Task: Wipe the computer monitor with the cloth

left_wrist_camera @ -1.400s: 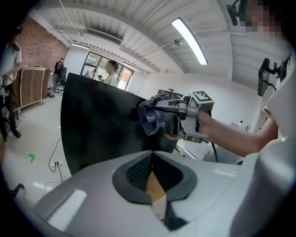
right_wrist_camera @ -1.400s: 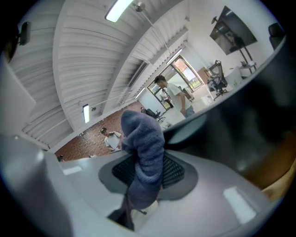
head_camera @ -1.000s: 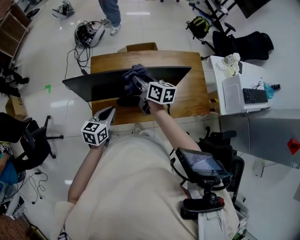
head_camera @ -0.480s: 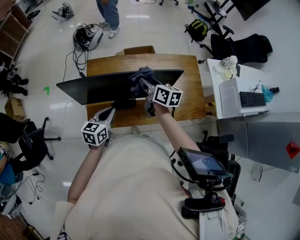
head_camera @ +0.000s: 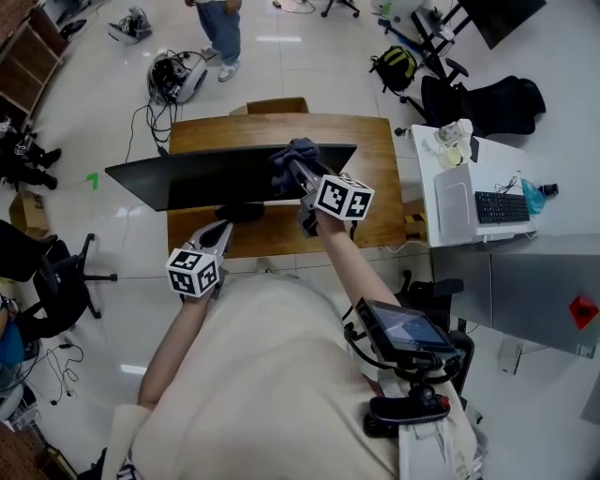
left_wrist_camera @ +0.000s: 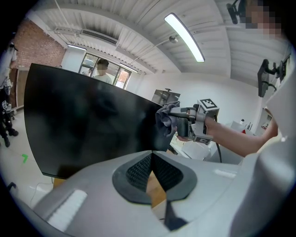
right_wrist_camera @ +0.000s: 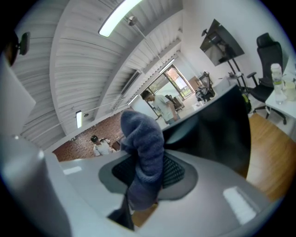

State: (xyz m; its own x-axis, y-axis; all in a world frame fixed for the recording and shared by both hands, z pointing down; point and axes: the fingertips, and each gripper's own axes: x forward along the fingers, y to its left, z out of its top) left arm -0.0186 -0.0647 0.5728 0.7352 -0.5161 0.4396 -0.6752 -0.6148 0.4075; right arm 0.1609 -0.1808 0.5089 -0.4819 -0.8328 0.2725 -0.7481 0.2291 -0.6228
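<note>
A black monitor (head_camera: 216, 176) stands on the wooden desk (head_camera: 370, 178), its dark screen (left_wrist_camera: 88, 125) facing me. My right gripper (head_camera: 298, 172) is shut on a blue-grey cloth (head_camera: 292, 156) and holds it against the upper right part of the screen. The cloth (right_wrist_camera: 144, 157) bulges out from between the right jaws, with the monitor's edge (right_wrist_camera: 217, 132) just behind it. My left gripper (head_camera: 217, 232) hangs low at the desk's front edge, below the monitor. Its jaws meet at the tips, nothing between them. The right gripper and cloth (left_wrist_camera: 165, 121) also show in the left gripper view.
A white side table (head_camera: 473, 178) with a keyboard (head_camera: 502, 204) stands right of the desk. Office chairs (head_camera: 56, 281), bags and cables (head_camera: 173, 70) lie on the tiled floor around it. A person (head_camera: 220, 28) stands beyond the desk.
The right gripper has slid the cloth to the right along the top of the screen. The left gripper has stayed in place.
</note>
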